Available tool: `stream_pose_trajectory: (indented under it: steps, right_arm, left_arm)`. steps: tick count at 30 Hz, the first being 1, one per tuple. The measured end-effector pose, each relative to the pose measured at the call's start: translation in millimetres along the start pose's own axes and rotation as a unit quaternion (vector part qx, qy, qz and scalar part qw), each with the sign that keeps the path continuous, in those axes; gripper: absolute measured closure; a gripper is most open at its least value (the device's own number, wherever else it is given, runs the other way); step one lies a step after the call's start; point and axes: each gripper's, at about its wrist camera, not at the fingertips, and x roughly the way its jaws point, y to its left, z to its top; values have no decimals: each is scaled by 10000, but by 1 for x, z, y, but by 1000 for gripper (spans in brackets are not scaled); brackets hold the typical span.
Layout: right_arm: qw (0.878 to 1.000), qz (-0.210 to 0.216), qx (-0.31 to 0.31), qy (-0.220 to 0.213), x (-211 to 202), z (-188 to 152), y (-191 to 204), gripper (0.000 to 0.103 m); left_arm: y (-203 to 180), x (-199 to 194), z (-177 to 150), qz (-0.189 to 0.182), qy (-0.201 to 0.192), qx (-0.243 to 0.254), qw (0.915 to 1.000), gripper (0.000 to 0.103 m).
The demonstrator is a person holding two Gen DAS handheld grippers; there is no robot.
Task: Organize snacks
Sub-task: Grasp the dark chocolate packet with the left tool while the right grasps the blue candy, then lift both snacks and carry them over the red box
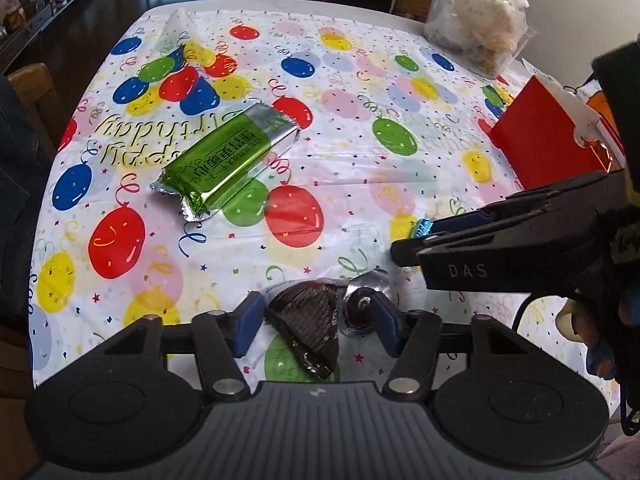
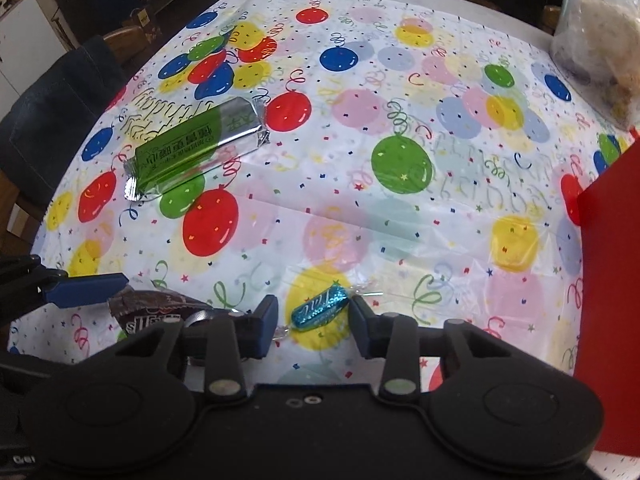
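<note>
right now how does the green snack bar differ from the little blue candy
The green snack bar is a long, flat foil pack with printed characters and crimped silver ends; the blue candy is a small glittery piece with clear twisted ends. The bar lies alone, away from both grippers, while the candy sits between the fingers of the right gripper. Both are shiny, wrapped, and rest on the balloon tablecloth.

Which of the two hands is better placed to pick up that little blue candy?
The right. Its fingers already stand on either side of the blue candy, apparently not yet pressing it. The left gripper straddles a dark wrapper instead.
</note>
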Motion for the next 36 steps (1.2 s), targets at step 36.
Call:
stream_pose_trajectory:
  steps: [36]
  right_arm:
    - [9925,590,576,-908,-84,-36,-45,91]
  left_arm:
    - [8,-49,1,-220,-331,-588,9975,75]
